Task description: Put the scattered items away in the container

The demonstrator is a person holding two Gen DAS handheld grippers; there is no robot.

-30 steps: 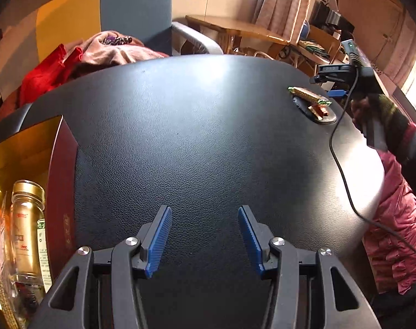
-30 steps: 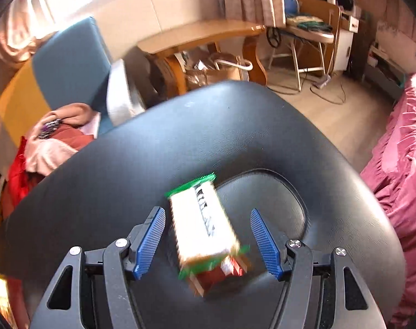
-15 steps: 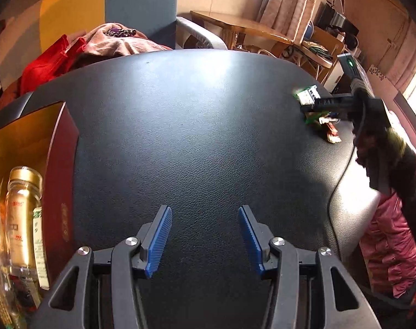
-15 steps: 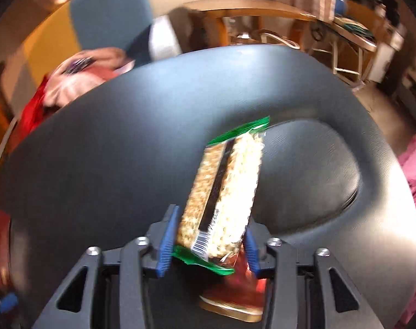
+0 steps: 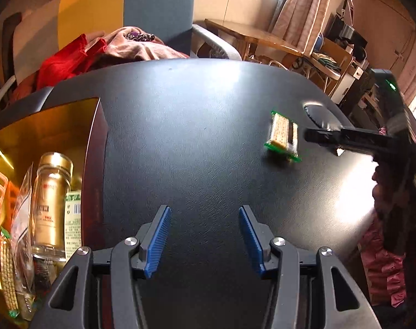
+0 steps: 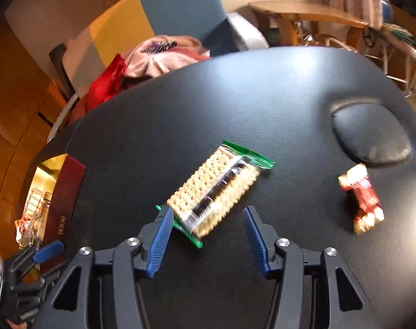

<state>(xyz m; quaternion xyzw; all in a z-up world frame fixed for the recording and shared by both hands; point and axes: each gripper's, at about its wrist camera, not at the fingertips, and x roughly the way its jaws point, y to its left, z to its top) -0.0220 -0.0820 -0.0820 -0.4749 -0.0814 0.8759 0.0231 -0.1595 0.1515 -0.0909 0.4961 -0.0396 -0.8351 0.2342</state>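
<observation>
1. Two grippers show, both with their blue-padded fingers spread wide. The right gripper (image 6: 205, 240) holds nothing; its left pad (image 6: 160, 242) overlaps the green end of the cracker packet (image 6: 213, 190) in the picture, though actual contact is not clear, and the other pad stands clear of the packet.
2. That cracker packet, clear wrap with green ends, sits tilted across the gap just ahead of the fingers, over the black table (image 6: 235, 104); motion blur keeps me from saying whether it rests flat on the surface.
3. Right of it, apart, lies a red and gold snack wrapper (image 6: 362, 200), just below an oval dent in the tabletop.
4. The left gripper (image 5: 203, 240) hovers over bare table, fingers apart and holding nothing. In its view the cracker packet (image 5: 283, 137) appears far ahead to the right.
5. The container, a dark red box (image 5: 94, 164) with a gold interior, stands at the table's left edge. Inside it lie a gold-capped glass bottle (image 5: 50, 200), an orange rack and some clear-wrapped packets.
</observation>
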